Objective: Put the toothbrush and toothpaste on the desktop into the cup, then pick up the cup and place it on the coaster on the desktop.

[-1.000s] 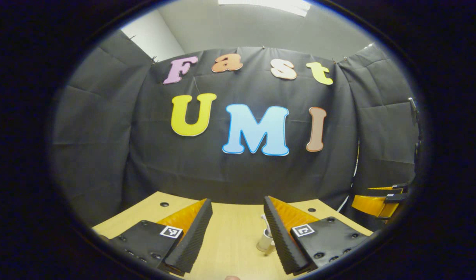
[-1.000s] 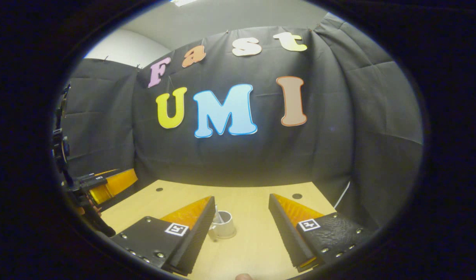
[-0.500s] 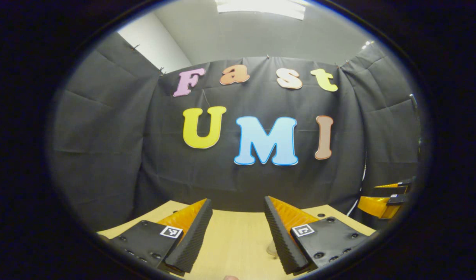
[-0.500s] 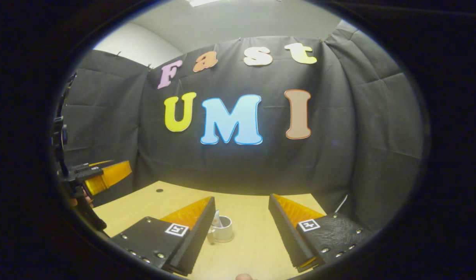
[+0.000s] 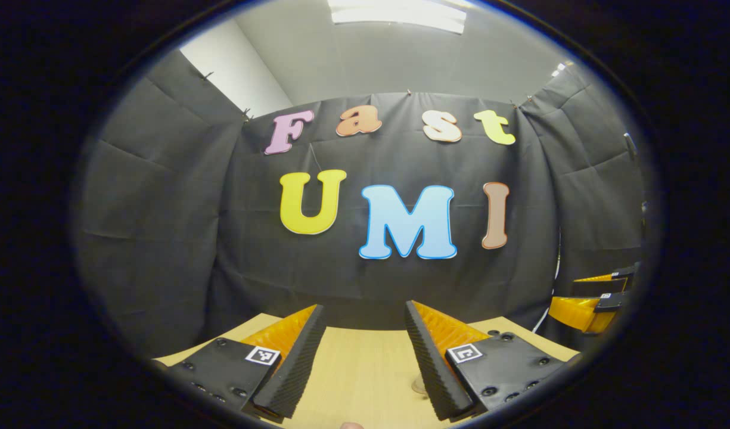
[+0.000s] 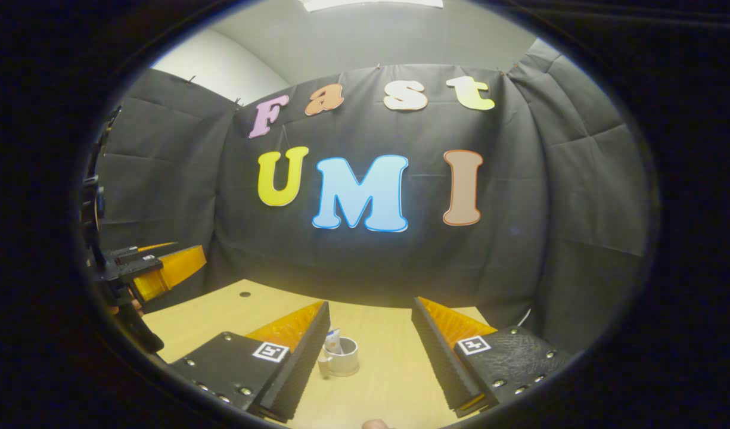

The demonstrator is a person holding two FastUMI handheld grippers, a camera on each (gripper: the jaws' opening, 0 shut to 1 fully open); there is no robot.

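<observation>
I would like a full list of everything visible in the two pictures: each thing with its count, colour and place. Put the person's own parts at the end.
cup: 1, pale grey-white, on the desktop between the right gripper's fingers, nearer its left one
item in the cup: 1, white with a blue part, sticks up above the rim; too small to say what it is
round flat thing: 1, tan, on the desktop, mostly hidden by a finger; may be the coaster
desktop: 1, light wood, with small dark holes near its far edge
ceiling light: 1, white, overhead
left gripper: 1, jaws apart, holds nothing
right gripper: 1, jaws apart, holds nothing
</observation>
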